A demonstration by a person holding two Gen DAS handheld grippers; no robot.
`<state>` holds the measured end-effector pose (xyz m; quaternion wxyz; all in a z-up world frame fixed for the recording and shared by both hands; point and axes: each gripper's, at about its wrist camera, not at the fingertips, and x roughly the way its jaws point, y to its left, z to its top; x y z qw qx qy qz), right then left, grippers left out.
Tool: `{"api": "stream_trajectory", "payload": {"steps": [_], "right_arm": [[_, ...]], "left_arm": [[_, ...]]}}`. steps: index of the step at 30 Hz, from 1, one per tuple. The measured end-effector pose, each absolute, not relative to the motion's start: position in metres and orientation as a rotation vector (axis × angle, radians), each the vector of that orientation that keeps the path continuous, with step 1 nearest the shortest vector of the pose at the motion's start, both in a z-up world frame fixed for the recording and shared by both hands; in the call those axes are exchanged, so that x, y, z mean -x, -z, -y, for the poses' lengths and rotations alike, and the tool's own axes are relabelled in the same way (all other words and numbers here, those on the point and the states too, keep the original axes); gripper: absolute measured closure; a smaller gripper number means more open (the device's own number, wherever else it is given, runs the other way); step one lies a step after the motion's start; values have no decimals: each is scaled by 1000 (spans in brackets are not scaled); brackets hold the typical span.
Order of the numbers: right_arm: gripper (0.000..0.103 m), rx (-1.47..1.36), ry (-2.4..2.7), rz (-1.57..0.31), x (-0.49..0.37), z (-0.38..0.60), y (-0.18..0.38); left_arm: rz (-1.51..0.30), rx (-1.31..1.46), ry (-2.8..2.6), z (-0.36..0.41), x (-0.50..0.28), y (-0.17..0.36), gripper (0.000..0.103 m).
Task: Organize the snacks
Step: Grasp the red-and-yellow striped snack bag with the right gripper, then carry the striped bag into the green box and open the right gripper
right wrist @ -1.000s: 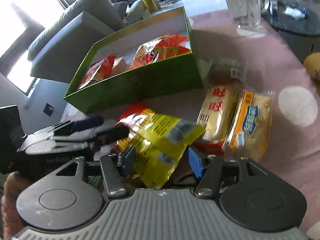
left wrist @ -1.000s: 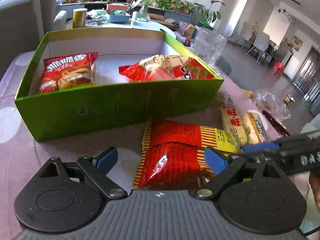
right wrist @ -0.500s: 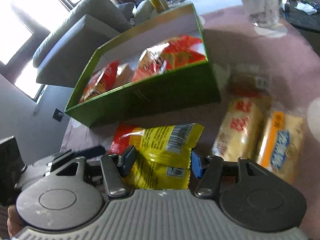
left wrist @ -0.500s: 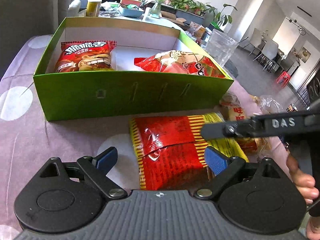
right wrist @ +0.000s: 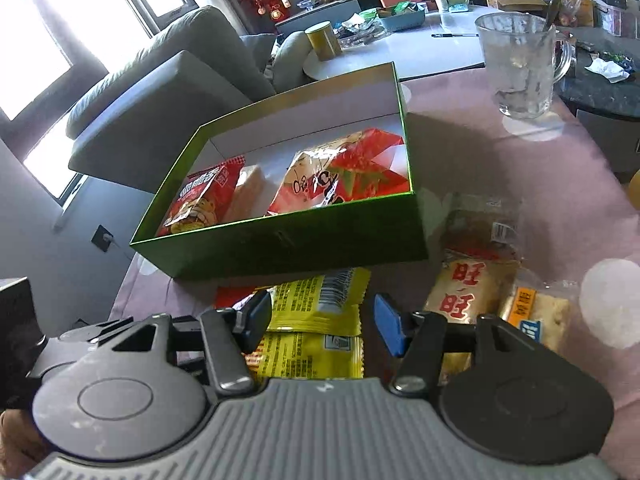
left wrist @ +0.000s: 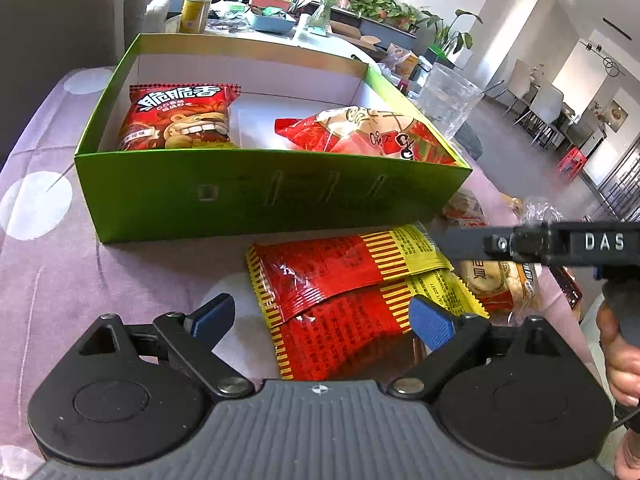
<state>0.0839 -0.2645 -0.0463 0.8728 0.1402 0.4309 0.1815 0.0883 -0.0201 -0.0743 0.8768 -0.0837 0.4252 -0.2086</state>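
Lying flat on the worktop (left wrist: pixel 120 280), two red-and-yellow packets (left wrist: pixel 348 280) overlap each other just in front of the green box (left wrist: pixel 260 196). The box is open on top; inside it a red packet (left wrist: pixel 180 118) stands at the left end and a crumpled red-and-white bag (left wrist: pixel 372 132) lies at the right end, with white floor showing between them. To the right of the two packets, two pale cracker packs (right wrist: pixel 464 296) lie side by side, touching.

The worktop has a mauve cloth with large white dots. A glass mug (right wrist: pixel 524 68) stands well behind the box on the right. Beyond it are a grey sofa (right wrist: pixel 168 80), a round white table (right wrist: pixel 420 48) with small things on it, plants, and bright windows.

The near wall of the box is close to the packets. To the left of the packets the cloth is bare up to the edge.

The left gripper (left wrist: pixel 320 320) has its jaws spread wide; the lower packet lies between them, and I cannot tell if a pad touches it. The right gripper (right wrist: pixel 320 316) also has its jaws apart, one on each side of the yellow ends of the packets, not pinching them.
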Motion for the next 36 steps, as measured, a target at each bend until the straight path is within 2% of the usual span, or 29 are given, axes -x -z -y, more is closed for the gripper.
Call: {"api": "stream_trajectory", "payload": {"steps": [12, 18, 28, 36], "right_arm": [[39, -309, -389, -982, -99, 244, 63], [39, -299, -410, -987, -101, 236, 65], [39, -270, -441, -857, -82, 235, 28], [39, -288, -454, -760, -97, 238, 2]], "left_arm": [[-903, 162, 447, 30, -96, 79, 4], [-880, 157, 477, 37, -93, 75, 4], [-713, 132, 472, 33, -74, 29, 5], [-623, 92, 467, 40, -94, -2, 5]]}}
